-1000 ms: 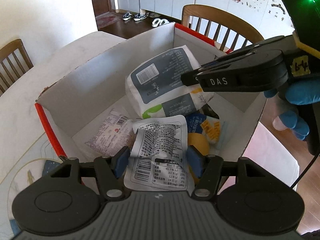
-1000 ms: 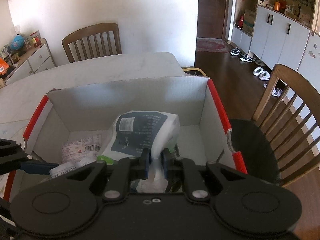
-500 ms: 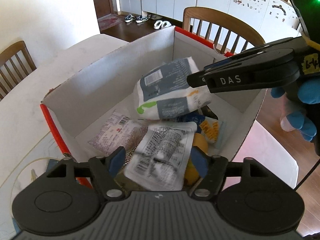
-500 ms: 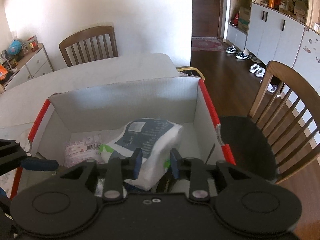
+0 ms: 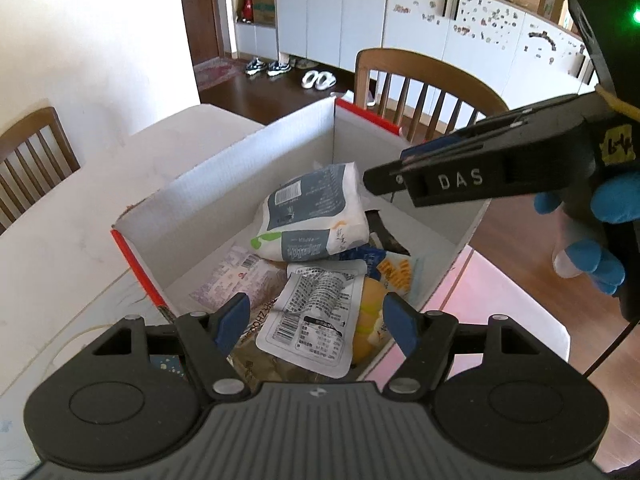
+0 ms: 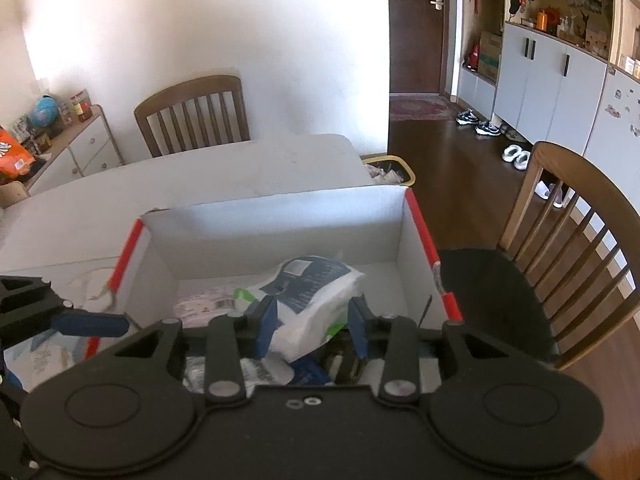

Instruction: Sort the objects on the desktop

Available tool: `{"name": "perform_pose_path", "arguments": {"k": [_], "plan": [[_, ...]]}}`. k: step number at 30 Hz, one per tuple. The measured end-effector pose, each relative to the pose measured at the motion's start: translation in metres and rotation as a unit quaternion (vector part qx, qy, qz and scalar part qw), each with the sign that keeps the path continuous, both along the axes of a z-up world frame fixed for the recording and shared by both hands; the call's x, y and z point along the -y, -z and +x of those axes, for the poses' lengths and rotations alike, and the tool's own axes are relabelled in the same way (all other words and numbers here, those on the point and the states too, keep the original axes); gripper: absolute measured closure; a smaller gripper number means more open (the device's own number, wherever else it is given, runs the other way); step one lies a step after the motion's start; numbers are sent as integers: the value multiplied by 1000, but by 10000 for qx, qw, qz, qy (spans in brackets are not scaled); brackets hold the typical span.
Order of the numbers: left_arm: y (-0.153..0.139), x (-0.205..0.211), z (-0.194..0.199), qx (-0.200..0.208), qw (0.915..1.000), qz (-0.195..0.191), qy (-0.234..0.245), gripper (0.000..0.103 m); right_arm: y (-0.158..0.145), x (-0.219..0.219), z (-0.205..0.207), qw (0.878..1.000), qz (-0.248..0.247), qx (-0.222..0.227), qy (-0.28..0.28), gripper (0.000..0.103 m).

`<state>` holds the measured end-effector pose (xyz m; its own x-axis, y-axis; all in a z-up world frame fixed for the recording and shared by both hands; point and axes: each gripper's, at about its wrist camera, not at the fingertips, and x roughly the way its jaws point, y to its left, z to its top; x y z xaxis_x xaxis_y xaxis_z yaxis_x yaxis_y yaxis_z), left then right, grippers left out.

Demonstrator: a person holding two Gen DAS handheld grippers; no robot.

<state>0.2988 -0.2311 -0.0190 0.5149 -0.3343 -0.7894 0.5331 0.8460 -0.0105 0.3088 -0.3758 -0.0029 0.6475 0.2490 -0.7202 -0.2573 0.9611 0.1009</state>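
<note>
A white cardboard box [image 5: 224, 196] with red edges holds several packets. My left gripper [image 5: 316, 318] hovers open over its near side, and a silver snack pouch [image 5: 320, 300] lies loose below its fingers. A grey-and-white tissue pack [image 5: 312, 216] rests tilted on the other packets. My right gripper [image 6: 312, 318] hangs above that tissue pack [image 6: 316, 292]. Its jaws are opening and the pads stand clear of the pack. From the left wrist view the right gripper [image 5: 380, 178] reaches in from the right. A pink packet [image 5: 236, 280] and a yellow item [image 5: 370, 320] also lie in the box.
The box [image 6: 280, 232] sits on a white table [image 6: 240, 168]. Wooden chairs [image 6: 192, 112] [image 6: 580, 240] stand behind and right of it. A hand in a blue glove [image 5: 592, 256] holds the right gripper. A yellow-rimmed bin [image 6: 390, 168] stands on the floor past the table.
Both grippers have risen from the box. The left let go of the silver pouch, which dropped flat. The right opened off the tissue pack, which tipped down onto the packets.
</note>
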Motion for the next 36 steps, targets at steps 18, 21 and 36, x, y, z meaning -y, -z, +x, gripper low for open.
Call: {"name": "perform_pose_path", "arguments": {"k": [18,21,36], "plan": [[-32,-37,-36,321,9990,-305,-25,30,-29,-20,-54,9998,72,15,-168,64],[-36,-43,-42,383,9985,-395,17,30,-31,-24,-61,9998,47,-1,-176,63],[-42,-72,-56,432,9976,-477,-239,18,-36,-36,-92,9999,-65,9,-127,47]]}}
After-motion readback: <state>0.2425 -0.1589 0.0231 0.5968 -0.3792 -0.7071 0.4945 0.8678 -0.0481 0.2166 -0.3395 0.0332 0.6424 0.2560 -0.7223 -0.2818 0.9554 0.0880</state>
